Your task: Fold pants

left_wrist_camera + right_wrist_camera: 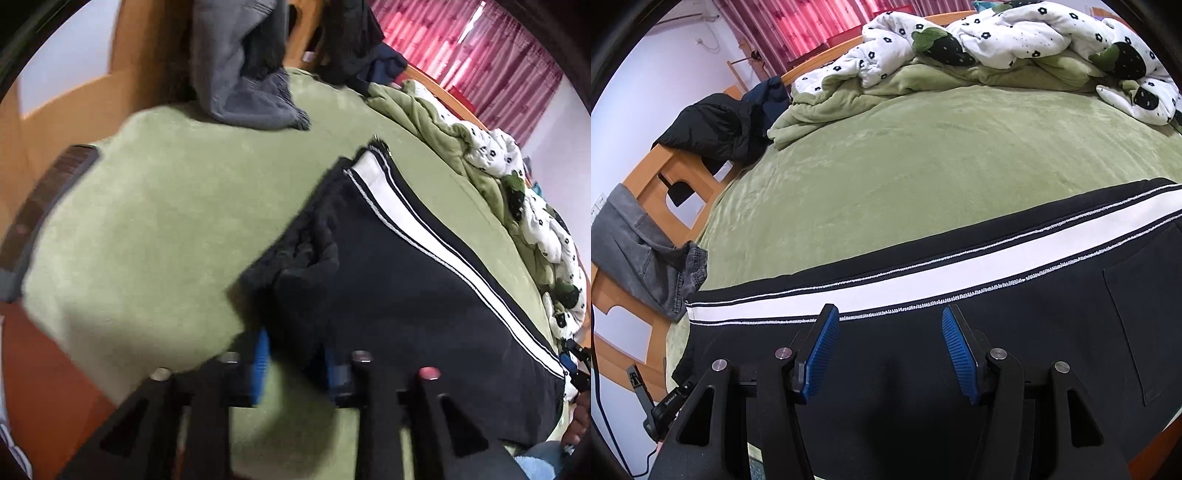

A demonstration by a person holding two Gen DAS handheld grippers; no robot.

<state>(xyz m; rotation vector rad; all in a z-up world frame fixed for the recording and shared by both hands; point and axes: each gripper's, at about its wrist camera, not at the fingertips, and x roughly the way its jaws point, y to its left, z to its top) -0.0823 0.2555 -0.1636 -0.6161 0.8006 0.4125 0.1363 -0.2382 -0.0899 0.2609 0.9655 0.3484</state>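
Observation:
Black pants (pixel 406 277) with a white side stripe (pixel 923 273) lie flat along the near edge of a green bed (pixel 923 166). In the left wrist view my left gripper (pixel 295 350) is at the bunched leg end of the pants. Dark fabric fills the gap between its blue pads (pixel 261 362), which press on it; the right pad is partly hidden by the cloth. In the right wrist view my right gripper (pixel 889 312) hovers over the middle of the pants (pixel 1052 332), just short of the stripe. It is open with nothing between its fingers.
Grey jeans (pixel 639 251) hang over the wooden footboard (pixel 653 177) at the left. A black jacket (pixel 713 122) lies on the far left corner. A rumpled white flowered duvet (pixel 997 37) and green blanket fill the back. Red curtains hang behind.

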